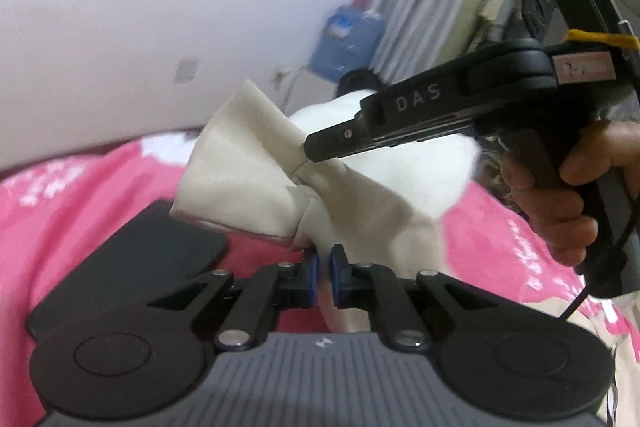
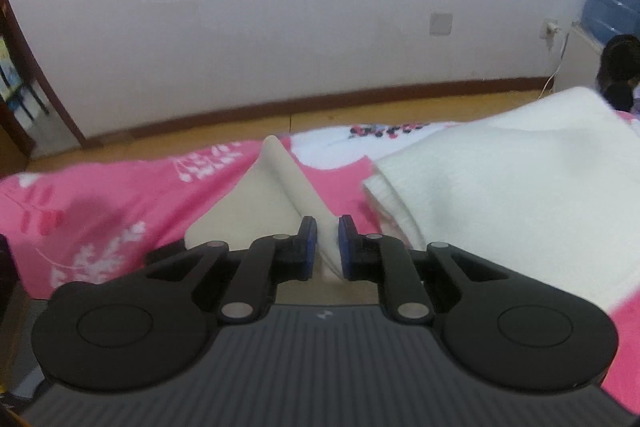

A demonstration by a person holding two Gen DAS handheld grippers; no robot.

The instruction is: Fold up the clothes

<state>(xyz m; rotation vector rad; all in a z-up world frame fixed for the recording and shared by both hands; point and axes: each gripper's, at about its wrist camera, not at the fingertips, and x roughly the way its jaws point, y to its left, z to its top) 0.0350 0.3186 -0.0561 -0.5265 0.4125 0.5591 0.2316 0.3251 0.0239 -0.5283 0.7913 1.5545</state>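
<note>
The left wrist view shows the left gripper (image 1: 324, 277) with its blue pads drawn narrow around a bunched edge of a cream cloth garment (image 1: 256, 163), which rises from the pads and fans out above the bed. Across it, the right gripper (image 1: 310, 151) comes in from the right, its black fingers pinched together on the same garment higher up, and the person's hand (image 1: 560, 195) wraps its handle. Under the cloth lies a pink floral bedspread (image 1: 80, 195), with a flat black object (image 1: 160, 251) resting on it to the left; what it is cannot be told.

In the right wrist view the right gripper (image 2: 324, 247) holds a fold of the cream cloth garment (image 2: 276, 195) between its pads, the cloth running away in a narrow peaked ridge. Just to the right a white knitted garment (image 2: 500, 187) lies on the pink floral bedspread (image 2: 100, 211), loosely doubled over, not neatly squared.

As a judgement, the folding is at an early or middle point: the cream piece is lifted between both grippers, not laid flat, so its fold remains to be set down and pressed. Whether the white knit counts as finished cannot be told.
</note>
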